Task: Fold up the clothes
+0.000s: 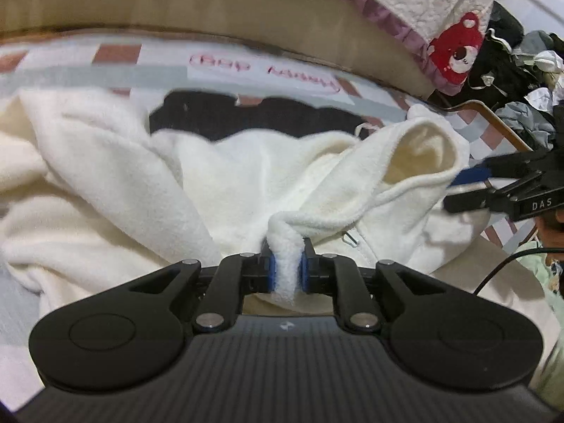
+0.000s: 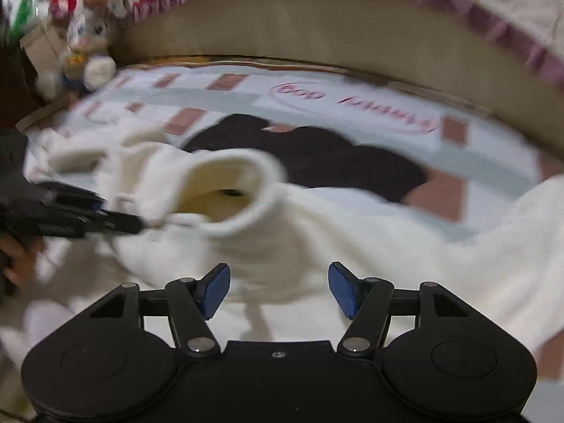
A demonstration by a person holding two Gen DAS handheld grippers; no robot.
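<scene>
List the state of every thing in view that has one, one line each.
Left gripper: shut on a bunched fold of the fleece.
Right gripper: open, nothing between its pads, above the fleece.
White fleece garment: crumpled and unfolded on the bed, one cuff gaping open.
Dark garment: lying flat on the bedsheet, partly covered by the fleece.
Stuffed rabbit: upright at the bed's far corner.

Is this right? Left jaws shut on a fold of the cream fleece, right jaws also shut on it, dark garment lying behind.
Not quite. The right gripper is open, nothing between its jaws, as the right wrist view shows. The rest holds: the left gripper is shut on a fold of the cream fleece, and the dark garment lies behind it.
</scene>
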